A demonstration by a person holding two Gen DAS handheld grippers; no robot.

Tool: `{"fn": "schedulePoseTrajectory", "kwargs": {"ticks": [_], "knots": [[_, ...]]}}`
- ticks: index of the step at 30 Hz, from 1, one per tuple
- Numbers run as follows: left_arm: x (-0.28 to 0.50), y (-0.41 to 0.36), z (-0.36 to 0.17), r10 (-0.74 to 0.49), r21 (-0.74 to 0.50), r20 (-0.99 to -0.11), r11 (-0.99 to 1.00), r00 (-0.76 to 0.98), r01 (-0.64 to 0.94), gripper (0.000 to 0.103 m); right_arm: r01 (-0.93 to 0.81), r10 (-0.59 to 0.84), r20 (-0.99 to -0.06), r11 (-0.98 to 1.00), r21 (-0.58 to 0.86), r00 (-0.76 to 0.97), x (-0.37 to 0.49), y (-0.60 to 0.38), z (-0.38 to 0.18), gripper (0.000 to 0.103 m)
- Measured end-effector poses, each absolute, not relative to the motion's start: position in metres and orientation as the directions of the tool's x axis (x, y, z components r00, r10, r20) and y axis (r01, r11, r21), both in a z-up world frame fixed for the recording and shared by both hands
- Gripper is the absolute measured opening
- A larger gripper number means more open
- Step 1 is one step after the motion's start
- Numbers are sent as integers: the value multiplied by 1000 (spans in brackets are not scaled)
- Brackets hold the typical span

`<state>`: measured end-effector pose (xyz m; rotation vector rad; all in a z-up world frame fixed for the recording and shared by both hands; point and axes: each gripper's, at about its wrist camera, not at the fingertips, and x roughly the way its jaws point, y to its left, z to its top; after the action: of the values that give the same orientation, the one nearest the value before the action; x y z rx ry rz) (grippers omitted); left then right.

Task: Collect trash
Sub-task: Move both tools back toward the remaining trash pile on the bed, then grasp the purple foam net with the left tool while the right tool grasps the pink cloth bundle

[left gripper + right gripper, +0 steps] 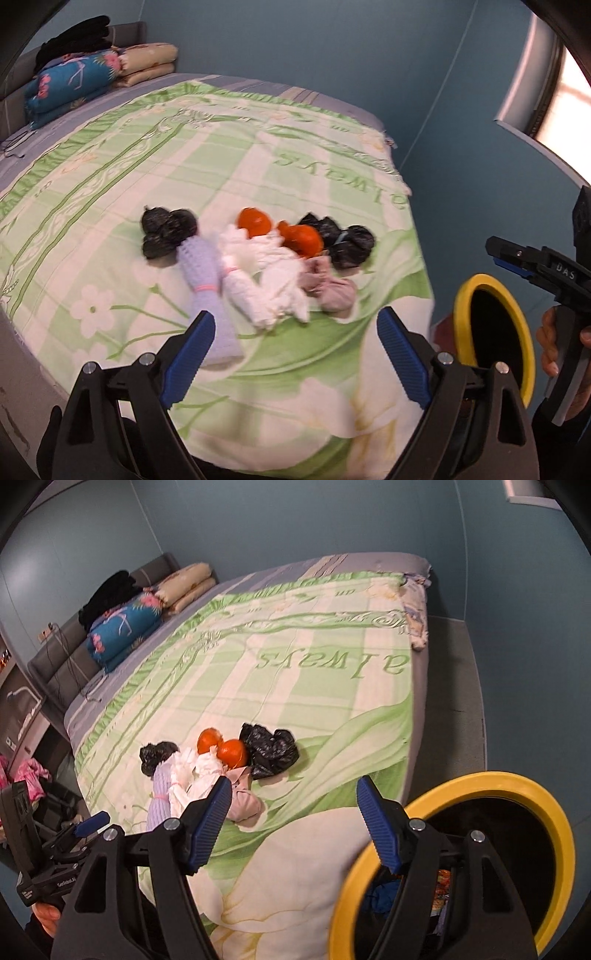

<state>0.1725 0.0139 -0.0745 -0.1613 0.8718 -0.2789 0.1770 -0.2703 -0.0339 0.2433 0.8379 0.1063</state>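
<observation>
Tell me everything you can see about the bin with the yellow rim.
The bin has a thick, round, bright yellow rim that looks like plastic and a dark interior. It stands off the corner of the bed, open, with no lid visible. Some blue and orange items show inside. Neither gripper touches it.

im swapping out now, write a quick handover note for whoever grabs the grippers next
Left gripper: open, empty, above the near part of the bed.
Right gripper: open, empty, at the bed's near corner, beside the yellow-rimmed bin.
Pile on the green blanket: two black bags, two orange balls, white wads, a lilac roll, a pink wad.
Done: some items show inside the bin; unclear which.
Left: pick up the pile and drop it in the bin.
</observation>
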Motion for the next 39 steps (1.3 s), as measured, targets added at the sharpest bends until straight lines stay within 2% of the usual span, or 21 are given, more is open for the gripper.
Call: {"fn": "schedulePoseTrajectory", "kwargs": {"ticks": [21,39], "knots": [[214,68,-140,-225,-270,-810,963,541,-4,86,-76,203,-860,979,190,468,245,-193,-119,66],[247,62,-171,-209,-256,-861,966,464,-39,86,-84,71,-913,996,41,401,280,-154,-156,66]]}}
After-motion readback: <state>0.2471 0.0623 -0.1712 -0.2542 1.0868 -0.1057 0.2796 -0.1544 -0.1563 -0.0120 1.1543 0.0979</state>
